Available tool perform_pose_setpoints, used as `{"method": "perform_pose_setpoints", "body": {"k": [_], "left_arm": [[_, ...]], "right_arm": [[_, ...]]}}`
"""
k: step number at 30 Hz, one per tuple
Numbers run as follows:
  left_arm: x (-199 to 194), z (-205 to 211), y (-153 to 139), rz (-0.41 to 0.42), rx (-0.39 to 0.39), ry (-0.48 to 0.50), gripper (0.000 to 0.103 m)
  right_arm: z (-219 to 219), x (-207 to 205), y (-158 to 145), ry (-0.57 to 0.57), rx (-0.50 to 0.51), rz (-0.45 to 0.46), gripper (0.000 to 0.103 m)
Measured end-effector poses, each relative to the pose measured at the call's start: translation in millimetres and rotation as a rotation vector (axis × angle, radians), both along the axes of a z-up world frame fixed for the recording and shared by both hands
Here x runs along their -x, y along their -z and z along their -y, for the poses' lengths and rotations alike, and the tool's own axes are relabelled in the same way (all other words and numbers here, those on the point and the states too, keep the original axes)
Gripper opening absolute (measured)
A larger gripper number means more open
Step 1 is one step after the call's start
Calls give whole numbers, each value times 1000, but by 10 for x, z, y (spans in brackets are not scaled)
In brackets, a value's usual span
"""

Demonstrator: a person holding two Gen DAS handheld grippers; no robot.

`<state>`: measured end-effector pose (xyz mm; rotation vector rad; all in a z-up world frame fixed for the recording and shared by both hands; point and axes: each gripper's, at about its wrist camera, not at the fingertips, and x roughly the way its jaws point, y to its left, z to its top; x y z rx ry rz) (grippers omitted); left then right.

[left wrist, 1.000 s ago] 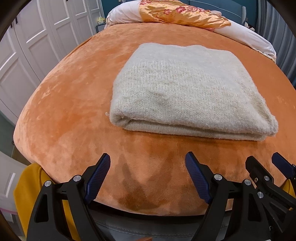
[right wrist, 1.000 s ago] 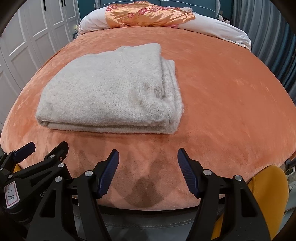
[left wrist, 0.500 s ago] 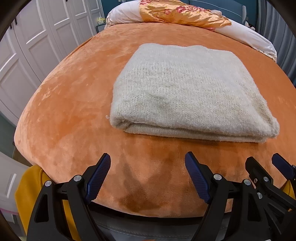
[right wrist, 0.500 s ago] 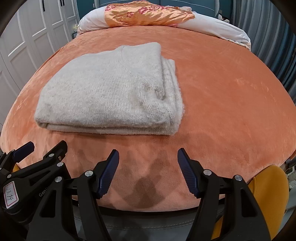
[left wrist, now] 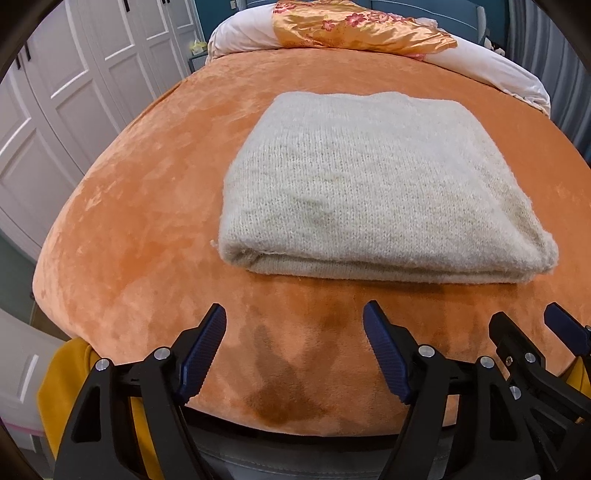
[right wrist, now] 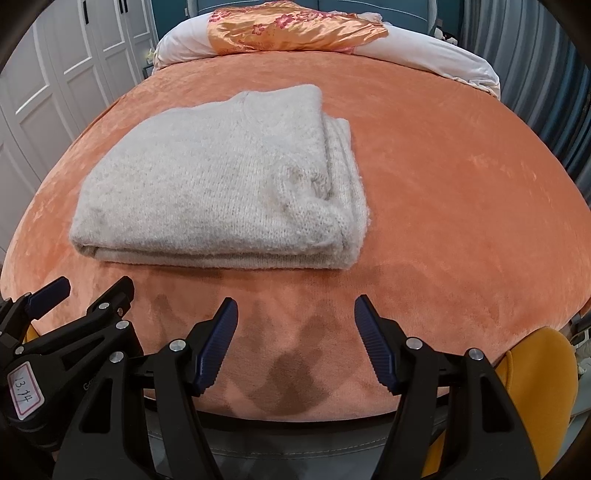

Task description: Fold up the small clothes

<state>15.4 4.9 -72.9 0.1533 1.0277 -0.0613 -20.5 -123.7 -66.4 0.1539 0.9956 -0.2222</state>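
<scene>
The left gripper (left wrist: 294, 350) has its blue-padded fingers (left wrist: 202, 350) spread wide with nothing between them, poised over the near edge of the bed's orange blanket (left wrist: 129, 240). The right gripper (right wrist: 295, 343) is the same: fingers (right wrist: 373, 343) parted, empty, above the blanket's front edge (right wrist: 461, 221). The two grippers sit side by side, each showing in the corner of the other's view. Their shadows fall on the plush just ahead of the fingers. Beyond them, apart from both, lies the cream knitted sweater (left wrist: 373, 184), folded into a neat thick rectangle flat on the blanket, its folded edge facing the grippers; in the right wrist view (right wrist: 221, 184) its layered edges show on the right side. At the head of the bed rests a white pillow (right wrist: 424, 55) with an orange floral cover (right wrist: 295, 29). White wardrobe doors (left wrist: 55, 92) stand to the left.
</scene>
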Motion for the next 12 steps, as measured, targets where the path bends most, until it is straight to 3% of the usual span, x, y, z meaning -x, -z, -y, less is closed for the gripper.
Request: {"method": "perform_pose_setpoints", "body": {"k": [12], "left_arm": [[-16, -24, 2, -3, 2, -5, 72]], "right_arm": [[-24, 27, -11, 5, -3, 2, 63]]}}
